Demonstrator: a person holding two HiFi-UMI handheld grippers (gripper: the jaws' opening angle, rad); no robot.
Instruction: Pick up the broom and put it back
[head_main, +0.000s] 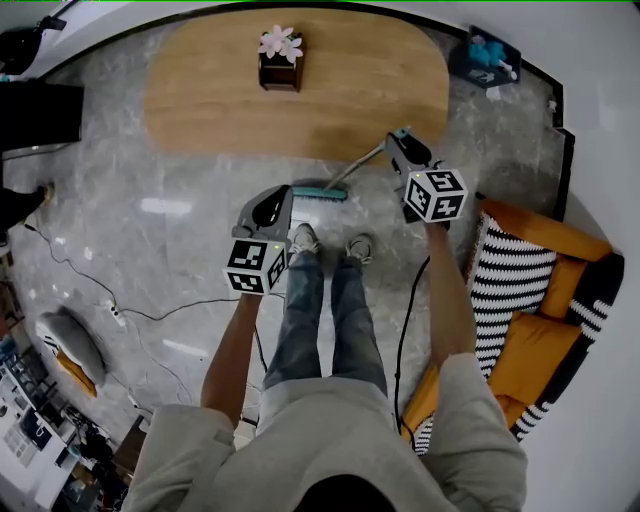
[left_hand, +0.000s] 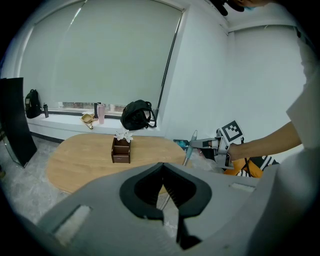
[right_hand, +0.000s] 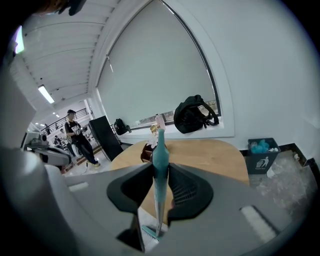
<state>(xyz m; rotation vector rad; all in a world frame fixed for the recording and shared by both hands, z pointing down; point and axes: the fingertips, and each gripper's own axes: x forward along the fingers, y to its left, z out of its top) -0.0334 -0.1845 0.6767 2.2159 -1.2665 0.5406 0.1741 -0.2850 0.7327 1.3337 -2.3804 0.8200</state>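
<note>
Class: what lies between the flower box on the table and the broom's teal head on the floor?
Head view: between flower box and broom head, only bare table wood, then grey floor.

Slim teal-handled broom (right_hand: 160, 147), tilted, handle top between the right tongs (right_hand: 161, 167), teal head down near the floor (head_main: 180, 250).

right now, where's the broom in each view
Head view: broom centre, head on the floor by the shoes, handle rising to the right gripper.
Left gripper view: broom right of centre, in the right gripper.
Right gripper view: broom dead centre, between the jaws.
Shared: oval wooden table.
</note>
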